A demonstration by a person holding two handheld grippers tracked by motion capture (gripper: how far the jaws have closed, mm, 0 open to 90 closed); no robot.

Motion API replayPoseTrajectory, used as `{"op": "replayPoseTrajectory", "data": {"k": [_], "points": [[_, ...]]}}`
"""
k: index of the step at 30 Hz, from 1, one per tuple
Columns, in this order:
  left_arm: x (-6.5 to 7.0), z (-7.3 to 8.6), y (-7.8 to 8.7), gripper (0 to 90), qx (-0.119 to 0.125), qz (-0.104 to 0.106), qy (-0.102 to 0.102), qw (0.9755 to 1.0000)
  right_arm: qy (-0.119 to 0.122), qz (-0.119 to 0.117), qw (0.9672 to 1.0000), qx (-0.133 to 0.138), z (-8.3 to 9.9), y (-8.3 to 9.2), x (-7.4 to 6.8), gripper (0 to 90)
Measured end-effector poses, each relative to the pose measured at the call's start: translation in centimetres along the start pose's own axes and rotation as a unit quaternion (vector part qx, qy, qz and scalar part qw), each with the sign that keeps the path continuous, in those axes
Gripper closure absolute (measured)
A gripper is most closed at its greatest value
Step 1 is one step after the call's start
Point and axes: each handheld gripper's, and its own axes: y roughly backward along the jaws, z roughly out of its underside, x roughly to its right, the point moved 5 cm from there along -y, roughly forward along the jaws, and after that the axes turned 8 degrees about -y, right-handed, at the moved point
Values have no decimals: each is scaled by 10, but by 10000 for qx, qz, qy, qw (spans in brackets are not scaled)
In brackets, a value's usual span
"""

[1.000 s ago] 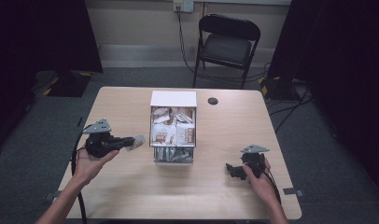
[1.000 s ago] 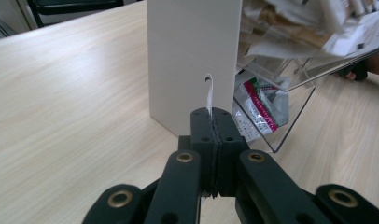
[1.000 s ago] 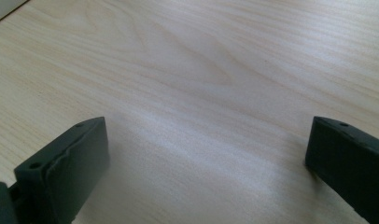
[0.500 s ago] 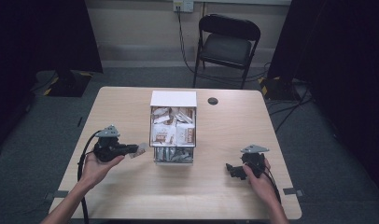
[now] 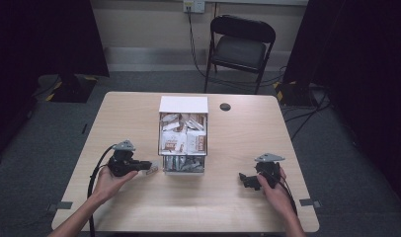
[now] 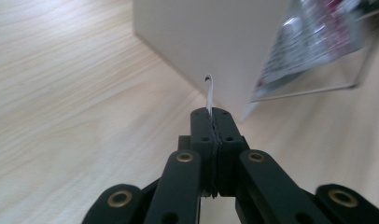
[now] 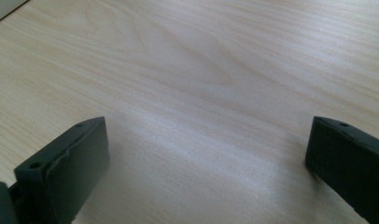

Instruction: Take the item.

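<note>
Low left of the frame, my left gripper [image 5: 145,166] pinches a thin packet [image 6: 209,93] edge-on: light, floppy, best held by its rim. Low right, my right gripper [image 5: 245,180] gapes empty. Centre: the box [image 5: 183,104] of packets.

A box [image 5: 183,136] is standing mid-bench [image 5: 114,207], packets [image 5: 181,140] lying in it. The left tongs [image 5: 148,168] are lying just left of its near end, pinching a thin slip [image 6: 209,95]. The right tongs [image 5: 244,180] are resting well to its right, spread over bare bench. A chair [image 5: 240,49] is standing behind the bench.
</note>
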Motion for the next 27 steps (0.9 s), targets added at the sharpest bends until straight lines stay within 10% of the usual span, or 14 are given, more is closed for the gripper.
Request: {"op": "replayPoseTrajectory", "data": {"k": [27], "points": [[-15,7,-17,646,-153,-253,165,9994,0,-1,10000,0,0,0,0,0]]}}
